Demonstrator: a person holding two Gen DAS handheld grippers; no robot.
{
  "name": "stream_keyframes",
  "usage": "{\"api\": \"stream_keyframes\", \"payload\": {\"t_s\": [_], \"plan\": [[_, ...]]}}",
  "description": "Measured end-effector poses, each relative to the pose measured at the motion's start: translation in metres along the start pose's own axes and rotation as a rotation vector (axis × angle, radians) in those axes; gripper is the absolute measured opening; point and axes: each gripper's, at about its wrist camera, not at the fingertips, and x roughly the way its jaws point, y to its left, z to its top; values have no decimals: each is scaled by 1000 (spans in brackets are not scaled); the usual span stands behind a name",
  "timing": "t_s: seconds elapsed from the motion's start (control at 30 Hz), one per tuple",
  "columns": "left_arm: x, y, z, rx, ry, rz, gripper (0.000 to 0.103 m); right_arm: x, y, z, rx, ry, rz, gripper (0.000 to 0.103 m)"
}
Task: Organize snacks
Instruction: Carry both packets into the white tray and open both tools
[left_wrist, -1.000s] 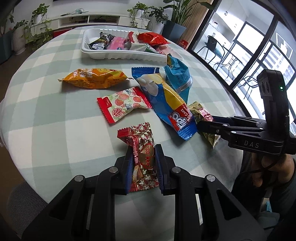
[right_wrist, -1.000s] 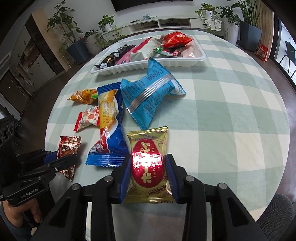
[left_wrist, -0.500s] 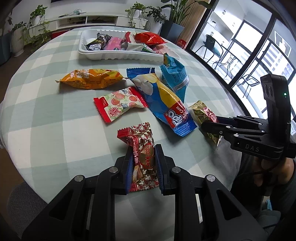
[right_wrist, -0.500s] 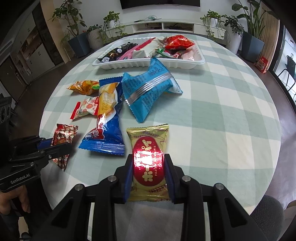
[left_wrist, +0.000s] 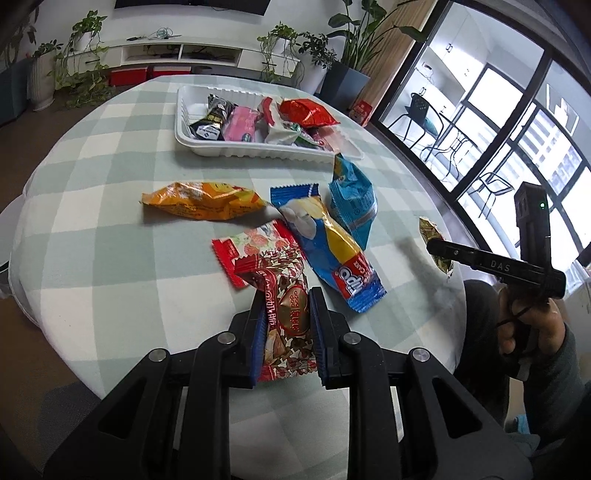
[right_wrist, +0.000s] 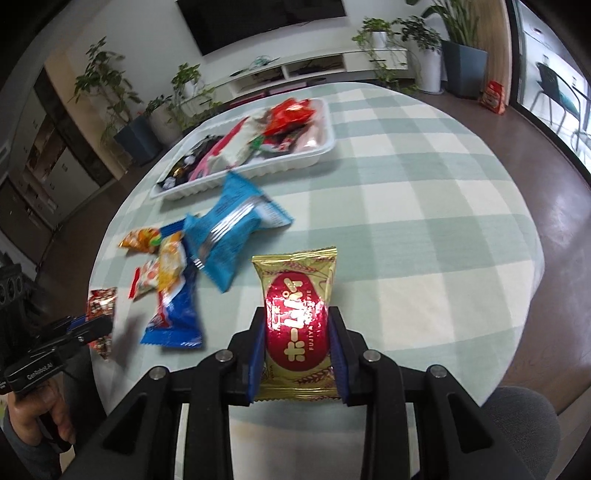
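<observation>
Right wrist view, gold snack (right_wrist: 297, 325) clamped in right hand-held gripper (right_wrist: 297, 325)

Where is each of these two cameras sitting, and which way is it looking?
Left wrist view: on the left gripper, looking along its fingers, shut on a red-brown snack, toward the white tray; the right gripper and its hand show at right.
Right wrist view: on the right gripper, fingers shut on a gold snack, facing the same tray; the left gripper and its hand show at lower left.
Shared: tray, checked table, loose packets, each other's gripper.
</observation>
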Motion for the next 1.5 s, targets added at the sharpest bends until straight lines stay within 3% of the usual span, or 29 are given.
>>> {"api": "stream_keyframes", "payload": {"t_s": [0.2,0.37,0.63,0.83,1.13,1.5], "plan": [[-18,21,43,-13,-68,14,20,-19,-39,39,80,-76,-29,33],[-25,35,102,12,-126,39,20,-40,-43,93,75,-173,-34,33],[-1,45,205,53,-161,65,20,-45,15,182,-42,-289,39,33],[49,59,257,56,-120,88,20,9,65,217,-130,-219,86,33],[128,92,259,48,-12,121,20,110,83,210,-219,-33,43,33],[162,109,256,44,35,115,20,150,77,198,-241,37,4,34]]}}
